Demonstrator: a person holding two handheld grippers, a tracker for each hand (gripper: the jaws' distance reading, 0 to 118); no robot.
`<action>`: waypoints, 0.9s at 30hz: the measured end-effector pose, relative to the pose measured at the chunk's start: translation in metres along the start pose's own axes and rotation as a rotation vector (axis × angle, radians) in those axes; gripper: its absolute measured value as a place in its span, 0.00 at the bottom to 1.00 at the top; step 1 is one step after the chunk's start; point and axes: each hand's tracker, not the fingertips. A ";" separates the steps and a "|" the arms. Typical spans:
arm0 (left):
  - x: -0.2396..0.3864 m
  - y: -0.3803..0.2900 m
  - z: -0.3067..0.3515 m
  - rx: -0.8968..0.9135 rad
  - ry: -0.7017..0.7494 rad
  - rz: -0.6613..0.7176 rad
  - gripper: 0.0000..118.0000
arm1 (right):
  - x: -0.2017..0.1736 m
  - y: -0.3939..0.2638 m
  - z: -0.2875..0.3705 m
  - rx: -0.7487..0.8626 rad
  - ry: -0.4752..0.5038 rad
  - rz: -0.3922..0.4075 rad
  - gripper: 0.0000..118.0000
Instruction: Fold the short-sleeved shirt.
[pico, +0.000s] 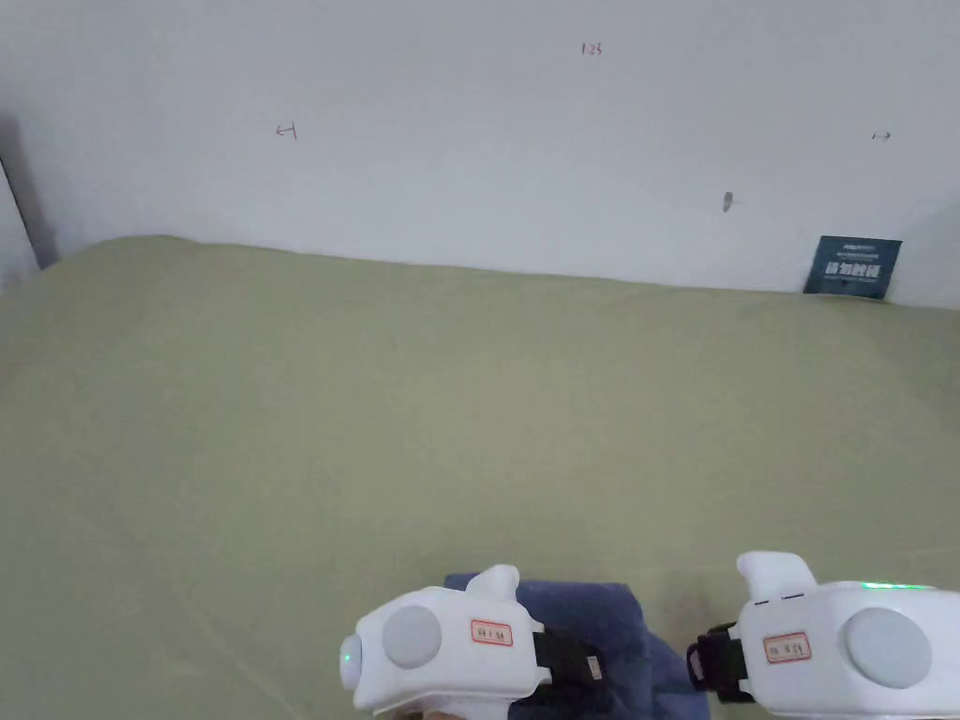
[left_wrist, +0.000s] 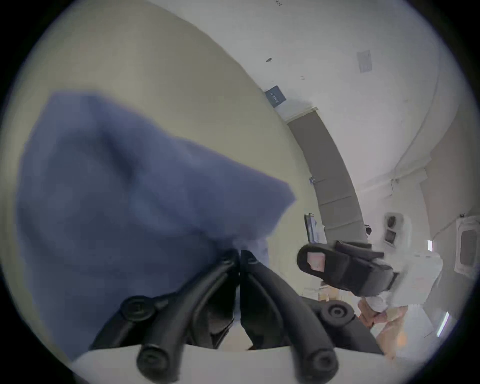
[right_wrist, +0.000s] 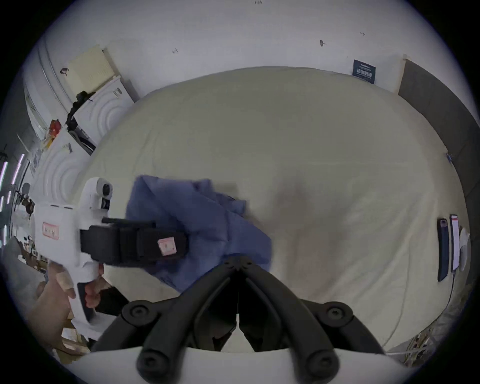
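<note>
the left gripper (left_wrist: 240, 256) has its jaws pressed together on blue cloth (left_wrist: 117, 207). the right gripper (right_wrist: 238, 264) has its jaws closed tip to tip, apart from the left gripper, the two tips facing each other.

The short-sleeved shirt (right_wrist: 197, 223) is a blue, soft-looking garment, bunched and creased rather than laid flat. In the head view it sits at the near edge of the pale green bed sheet (pico: 375, 422), only a small rounded portion visible. In the right gripper view it forms an irregular crumpled heap with overlapping folds, one flap raised toward the far side. In the left gripper view the fabric is lifted and drawn to a gathered point, blurred, its lower edge hanging over the sheet.
</note>
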 end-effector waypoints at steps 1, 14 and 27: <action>0.001 0.005 0.017 0.010 -0.014 -0.028 0.04 | -0.006 0.006 0.000 0.012 0.027 0.005 0.00; -0.088 0.025 0.136 0.100 0.109 0.069 0.04 | -0.003 0.005 -0.102 -0.171 0.236 -0.095 0.00; -0.113 0.019 0.049 0.012 -0.205 0.222 0.91 | -0.003 0.003 -0.085 -0.162 0.202 -0.055 0.00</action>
